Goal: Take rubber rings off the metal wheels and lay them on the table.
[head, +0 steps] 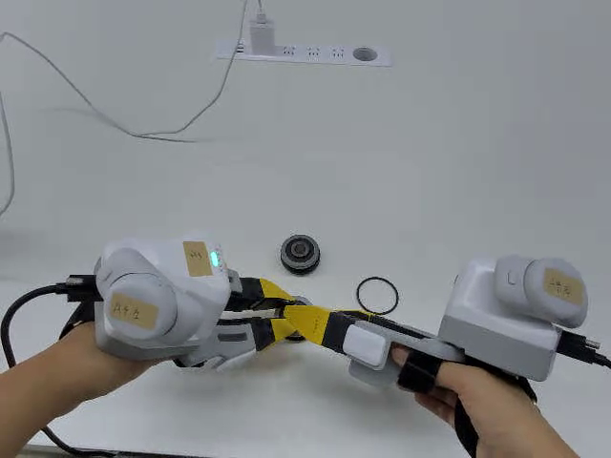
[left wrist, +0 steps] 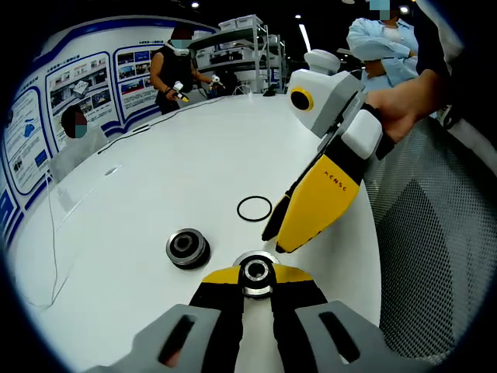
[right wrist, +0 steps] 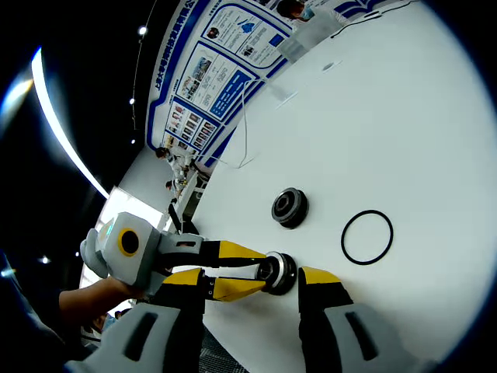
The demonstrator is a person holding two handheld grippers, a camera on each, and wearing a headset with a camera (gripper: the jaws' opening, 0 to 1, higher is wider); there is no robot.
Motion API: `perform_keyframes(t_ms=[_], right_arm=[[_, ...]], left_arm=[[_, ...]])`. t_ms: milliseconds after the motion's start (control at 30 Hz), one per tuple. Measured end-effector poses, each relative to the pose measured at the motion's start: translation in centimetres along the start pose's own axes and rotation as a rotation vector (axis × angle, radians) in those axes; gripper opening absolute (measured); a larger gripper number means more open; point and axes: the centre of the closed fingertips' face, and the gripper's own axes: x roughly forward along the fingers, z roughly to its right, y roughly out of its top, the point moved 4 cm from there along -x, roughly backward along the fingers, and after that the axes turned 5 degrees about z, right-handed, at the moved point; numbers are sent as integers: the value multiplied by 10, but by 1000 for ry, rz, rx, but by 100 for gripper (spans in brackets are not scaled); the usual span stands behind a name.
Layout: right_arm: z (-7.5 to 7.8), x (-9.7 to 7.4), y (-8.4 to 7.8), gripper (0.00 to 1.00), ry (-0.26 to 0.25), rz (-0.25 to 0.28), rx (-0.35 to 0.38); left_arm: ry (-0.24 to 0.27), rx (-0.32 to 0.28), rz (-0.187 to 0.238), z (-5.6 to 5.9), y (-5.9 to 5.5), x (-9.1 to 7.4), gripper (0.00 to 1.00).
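In the head view, two metal wheels and one loose rubber ring (head: 377, 295) are on the white counter (head: 449, 181). One wheel (head: 300, 253) stands free near the middle, black around its rim. The ring lies flat just to its right, apart from it. The left gripper (head: 279, 311) points right and the right gripper (head: 304, 322) points left. Their yellow fingers meet over the second wheel, which is mostly hidden there.

In the left gripper view, its own two fingers (left wrist: 224, 277) are clenched on the held wheel (left wrist: 256, 271), whose rim looks silver. The free wheel (left wrist: 188, 249) sits to the left and the ring (left wrist: 254, 208) lies beyond. The right gripper (left wrist: 276, 239) comes in from the right, tips just above the held wheel.

In the right gripper view, its own fingers (right wrist: 320, 281) are spread apart, released, either side of the held wheel (right wrist: 279, 272). The left gripper (right wrist: 262, 272) clamps that wheel from the left. The free wheel (right wrist: 289, 207) and the ring (right wrist: 367, 237) lie farther off on the counter.
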Motion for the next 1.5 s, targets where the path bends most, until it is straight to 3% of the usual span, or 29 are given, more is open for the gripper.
perform_keyframes(t_ms=[667,1200,1367,1500], right_arm=[[0,13,-3,57,-5,-44,50],[-4,9,-6,53,18,-65,68],[-1,5,-9,50,44,-86,111],[-2,4,-10,49,48,-72,119]], left_arm=[[0,-7,12,0,0,0,12],[1,-5,11,0,0,0,12],[-3,-3,10,0,-1,1,12],[-3,-1,9,0,0,1,12]])
